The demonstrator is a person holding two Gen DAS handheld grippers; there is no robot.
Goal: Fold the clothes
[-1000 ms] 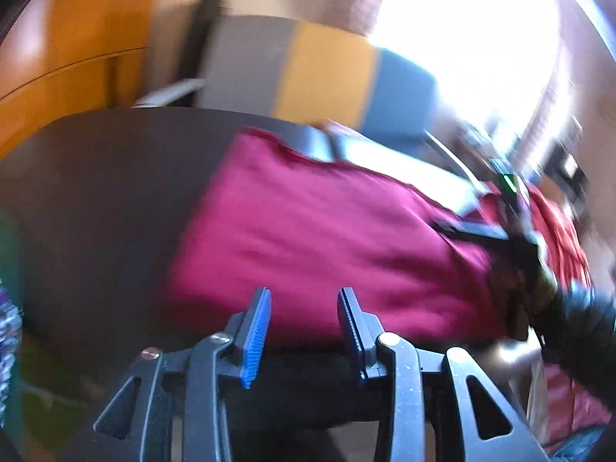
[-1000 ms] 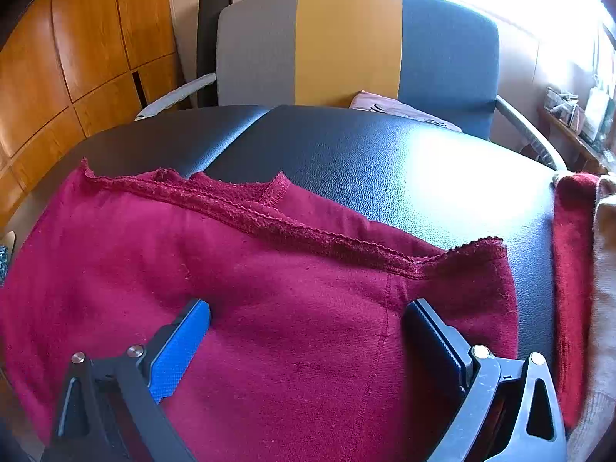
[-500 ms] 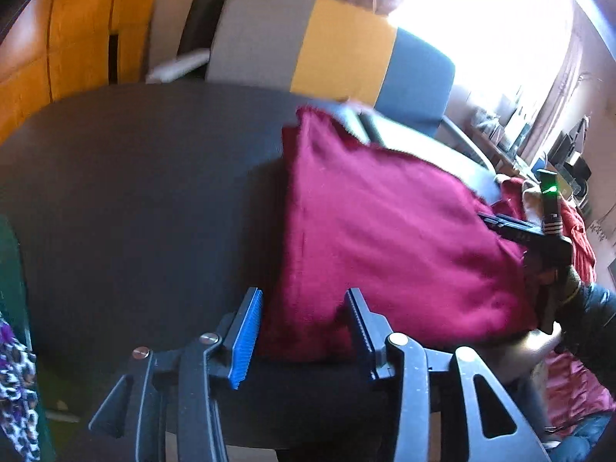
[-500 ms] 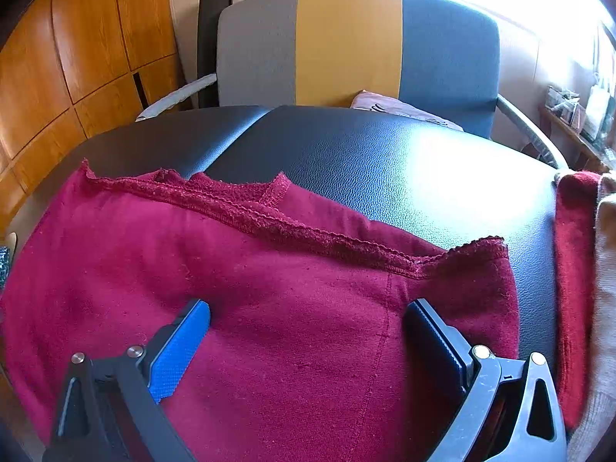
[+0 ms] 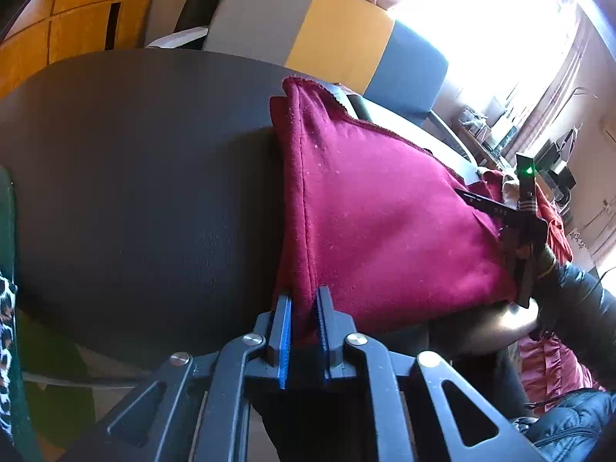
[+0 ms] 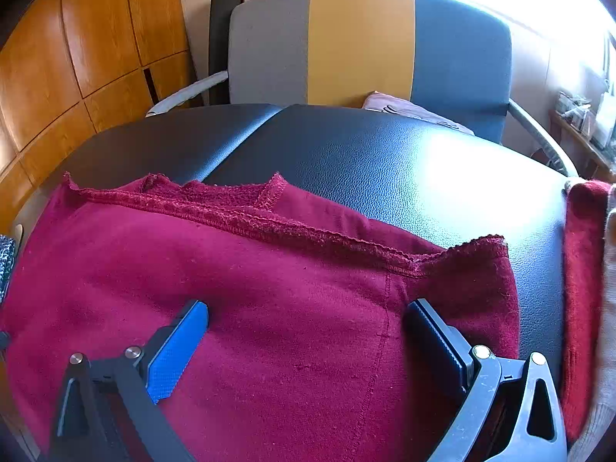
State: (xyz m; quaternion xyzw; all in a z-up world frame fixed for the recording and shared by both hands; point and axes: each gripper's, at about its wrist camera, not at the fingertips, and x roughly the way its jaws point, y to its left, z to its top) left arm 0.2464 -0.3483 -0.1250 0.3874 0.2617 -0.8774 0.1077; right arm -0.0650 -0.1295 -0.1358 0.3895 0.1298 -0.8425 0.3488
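Closing left tongs (image 5: 303,310) astride garment edge (image 5: 304,231)

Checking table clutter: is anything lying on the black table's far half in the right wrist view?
No, the dark red fleece garment covers only the near side of the black table.

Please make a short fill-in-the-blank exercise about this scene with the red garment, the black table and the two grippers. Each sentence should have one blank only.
1. The garment lying on the black table has a dark ____ colour.
2. The left gripper is closing on the ____ of the garment.
3. The fingers of the right gripper stand wide ____ over the cloth.
4. The chair behind the table has a ____ stripe in the middle of its back.

Missing words: red; edge; open; yellow
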